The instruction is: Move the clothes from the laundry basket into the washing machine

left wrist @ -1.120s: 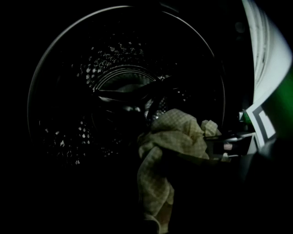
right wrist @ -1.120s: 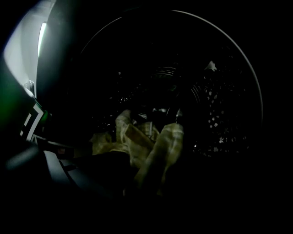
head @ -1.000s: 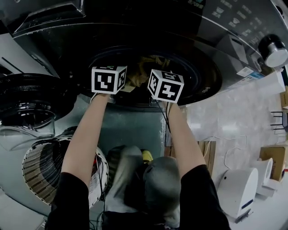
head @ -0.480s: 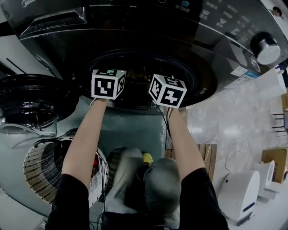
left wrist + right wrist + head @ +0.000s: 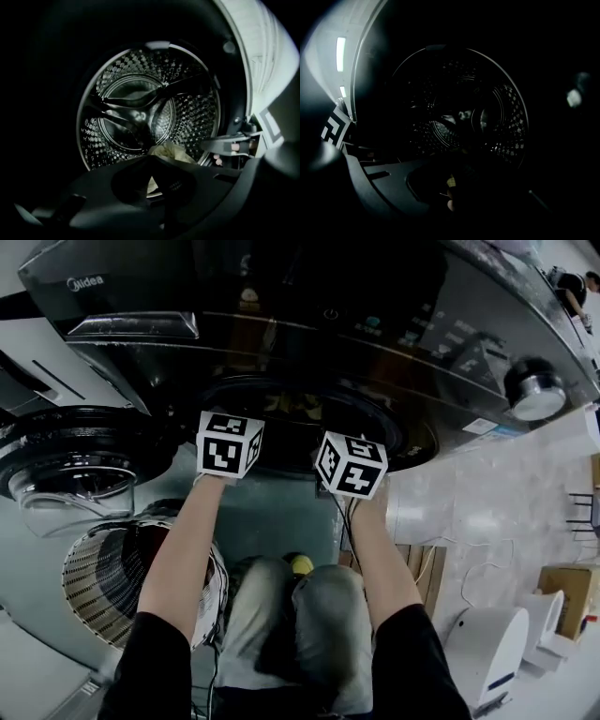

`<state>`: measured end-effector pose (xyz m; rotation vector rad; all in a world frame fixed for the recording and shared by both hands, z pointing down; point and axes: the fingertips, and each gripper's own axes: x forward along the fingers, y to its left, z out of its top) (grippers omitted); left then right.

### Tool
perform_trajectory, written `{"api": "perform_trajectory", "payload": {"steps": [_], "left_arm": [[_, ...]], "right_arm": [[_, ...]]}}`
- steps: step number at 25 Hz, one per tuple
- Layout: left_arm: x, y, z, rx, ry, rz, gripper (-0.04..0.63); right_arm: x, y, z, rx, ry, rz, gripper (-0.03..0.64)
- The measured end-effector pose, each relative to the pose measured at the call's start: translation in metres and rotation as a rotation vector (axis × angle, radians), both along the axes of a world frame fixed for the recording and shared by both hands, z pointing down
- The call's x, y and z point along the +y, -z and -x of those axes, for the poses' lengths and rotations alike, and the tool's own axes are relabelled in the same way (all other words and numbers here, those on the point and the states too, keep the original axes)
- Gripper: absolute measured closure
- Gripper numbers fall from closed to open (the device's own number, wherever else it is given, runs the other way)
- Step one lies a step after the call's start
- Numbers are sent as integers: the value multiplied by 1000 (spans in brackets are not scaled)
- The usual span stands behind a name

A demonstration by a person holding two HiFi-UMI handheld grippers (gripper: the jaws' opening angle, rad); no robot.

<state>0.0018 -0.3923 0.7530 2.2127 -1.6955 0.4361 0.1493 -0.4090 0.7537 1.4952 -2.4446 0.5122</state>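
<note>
The washing machine's round opening (image 5: 302, 418) faces me, dark inside. A pale yellowish garment (image 5: 171, 152) lies at the bottom of the steel drum (image 5: 136, 108), apart from both grippers. My left gripper (image 5: 231, 442) and right gripper (image 5: 352, 465) hang side by side just in front of the opening's lower rim. The left gripper (image 5: 153, 158) has just been closing and is shut with nothing between its jaws. The right gripper (image 5: 458, 161) has closed too; it is very dark and looks empty. The ribbed white laundry basket (image 5: 98, 577) stands low on the left.
The machine's open glass door (image 5: 61, 470) juts out at the left. A silver control knob (image 5: 534, 395) sits at the upper right. A white appliance (image 5: 487, 657) and a cardboard box (image 5: 567, 589) stand on the floor at the right. The person's knees (image 5: 295, 624) are below.
A tan garment that hung between the grippers at the opening went into the drum. Both grippers have drawn back from the opening, and the head view has tilted to show more of the panel.
</note>
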Motion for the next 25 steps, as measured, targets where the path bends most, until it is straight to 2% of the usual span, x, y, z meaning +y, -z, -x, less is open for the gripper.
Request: {"api": "perform_trajectory", "payload": {"steps": [8, 14, 21, 25], "left_arm": [[38, 6, -14, 24, -3, 59, 584], [63, 23, -13, 41, 16, 72, 584], [97, 55, -13, 71, -2, 103, 584], [120, 75, -14, 96, 1, 124, 584]], "right_arm": [[35, 14, -2, 87, 52, 29, 612], [64, 31, 2, 111, 91, 47, 612], [98, 64, 4, 58, 91, 100, 612], [119, 82, 0, 64, 92, 129, 612]]}}
